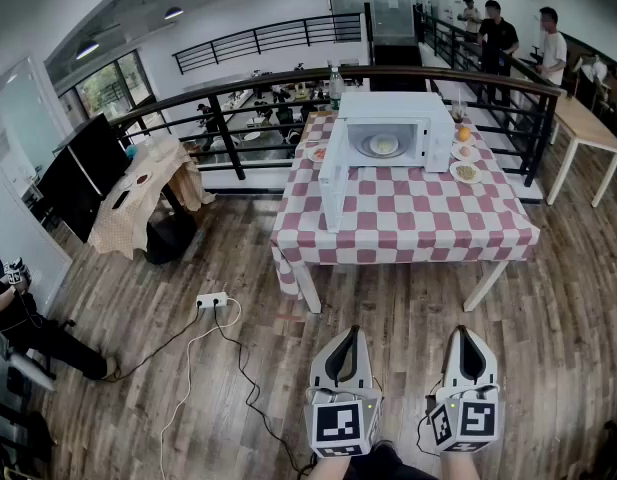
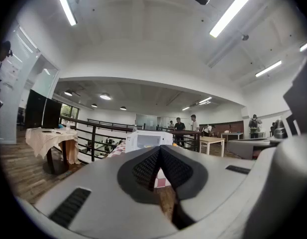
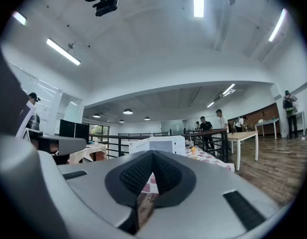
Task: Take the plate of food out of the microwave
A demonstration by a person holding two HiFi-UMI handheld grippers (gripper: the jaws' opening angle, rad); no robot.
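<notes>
A white microwave (image 1: 393, 133) stands on a table with a red-and-white checked cloth (image 1: 408, 218). Its door (image 1: 334, 183) hangs open toward the table's left front. Inside sits a plate of food (image 1: 384, 146). Both grippers are low in the head view, over the wooden floor, well short of the table. My left gripper (image 1: 350, 333) and right gripper (image 1: 465, 332) are shut, fingertips together, holding nothing. In the left gripper view the gripper (image 2: 159, 148) points toward the distant microwave (image 2: 148, 140). In the right gripper view the gripper (image 3: 153, 153) also points toward the microwave (image 3: 160, 144).
Small plates of food (image 1: 466, 171) and an orange (image 1: 463, 133) lie to the right of the microwave, a bottle (image 1: 336, 86) behind it. A power strip (image 1: 212, 300) with cables lies on the floor to the left. A black railing (image 1: 238, 118) runs behind the table; people (image 1: 498, 33) stand beyond it.
</notes>
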